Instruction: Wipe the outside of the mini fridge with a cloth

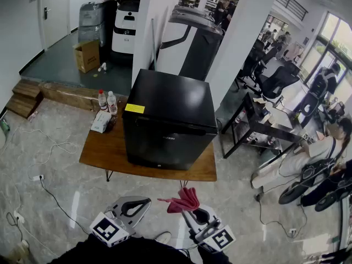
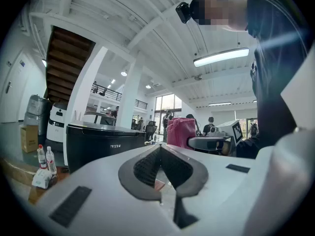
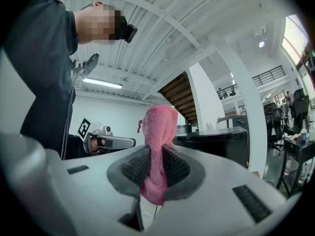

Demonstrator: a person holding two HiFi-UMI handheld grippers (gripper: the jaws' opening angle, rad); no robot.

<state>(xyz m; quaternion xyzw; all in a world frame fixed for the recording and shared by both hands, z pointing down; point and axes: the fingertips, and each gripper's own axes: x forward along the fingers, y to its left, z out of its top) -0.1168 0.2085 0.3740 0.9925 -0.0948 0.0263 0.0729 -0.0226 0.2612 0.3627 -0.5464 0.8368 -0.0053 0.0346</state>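
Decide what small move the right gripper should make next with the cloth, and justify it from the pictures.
Probably carry the right gripper forward until the pink cloth meets the near face of the mini fridge. Its jaws are clamped on the cloth, but the cloth is held short of the fridge, which stands on the wooden table ahead, so there is no wiping contact yet.

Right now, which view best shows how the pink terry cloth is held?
Right gripper view: the pink terry cloth sits centre frame, pinched in the shut right gripper. Head view shows only a small bunch at that gripper's tip. Left gripper view shows its upper part, to the right of the black mini fridge; the grip is unclear there.
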